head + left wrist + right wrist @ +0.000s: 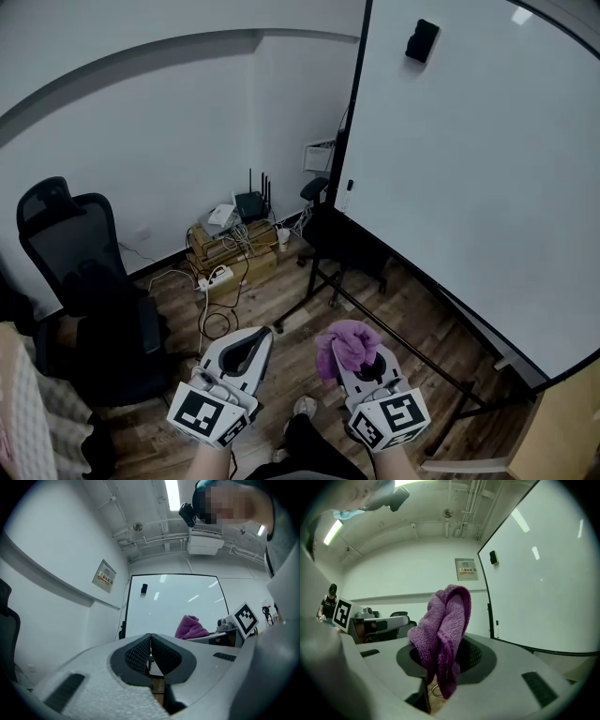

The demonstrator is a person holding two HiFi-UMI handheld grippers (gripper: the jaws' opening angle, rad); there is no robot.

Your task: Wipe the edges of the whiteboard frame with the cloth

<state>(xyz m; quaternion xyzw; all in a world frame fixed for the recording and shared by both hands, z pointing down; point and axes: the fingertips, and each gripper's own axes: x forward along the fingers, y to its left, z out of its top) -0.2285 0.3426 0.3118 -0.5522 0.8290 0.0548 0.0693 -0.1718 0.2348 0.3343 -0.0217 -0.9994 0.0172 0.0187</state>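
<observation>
Pinches purple cloth [445, 620] between right gripper [443, 660] jaws, bunch sticking up as wiping pad. Holds left gripper [151, 654] low, jaws pressed together on nothing, likely spare. Stands well apart from whiteboard frame [354, 112]; no edge touched yet.

Both claws are low in front of me, side by side and apart. My left claw [251, 345] has its jaws pressed together, nothing between them. My right claw [364, 361] is clamped on the purple cloth [343, 341].
</observation>
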